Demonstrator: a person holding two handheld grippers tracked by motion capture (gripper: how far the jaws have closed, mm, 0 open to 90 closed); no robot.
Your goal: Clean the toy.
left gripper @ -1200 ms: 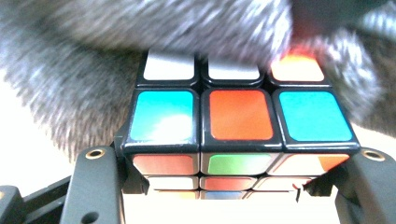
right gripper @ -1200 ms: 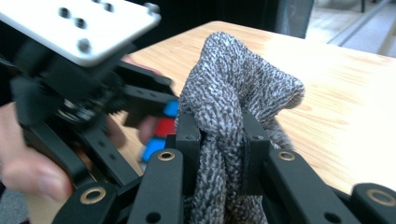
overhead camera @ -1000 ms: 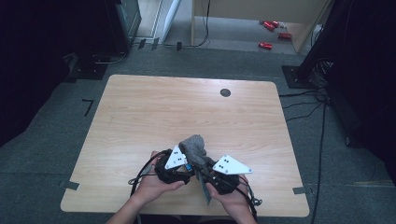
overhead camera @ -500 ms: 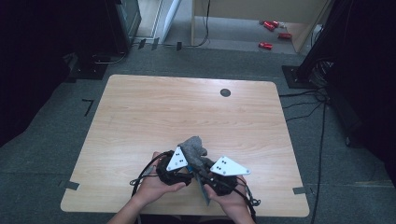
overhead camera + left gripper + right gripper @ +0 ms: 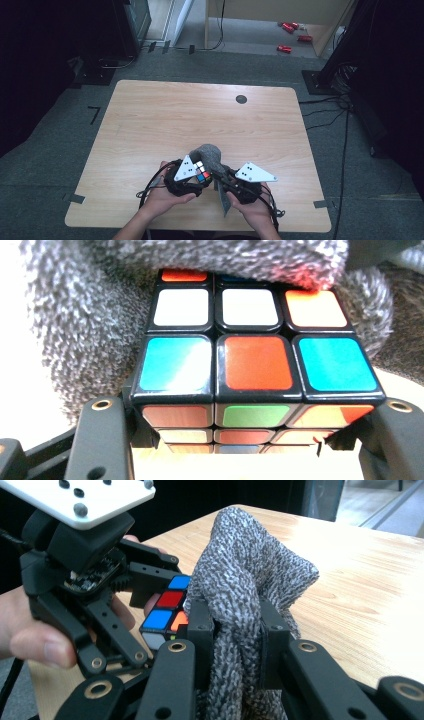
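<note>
The grey knitted cloth (image 5: 250, 580) could snag on a corner and tug the multicoloured plastic puzzle cube (image 5: 250, 370) loose if the right gripper (image 5: 235, 630) pulls hard. The left gripper (image 5: 195, 177) clamps the cube between its jaws above the wooden table (image 5: 150, 120)'s near edge; the right pinches cloth draped over it.

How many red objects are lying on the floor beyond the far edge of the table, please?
3. All lie on the floor at the far right in the high view: one farthest back, one just right of it, one nearest the table. Others may be hidden.
</note>
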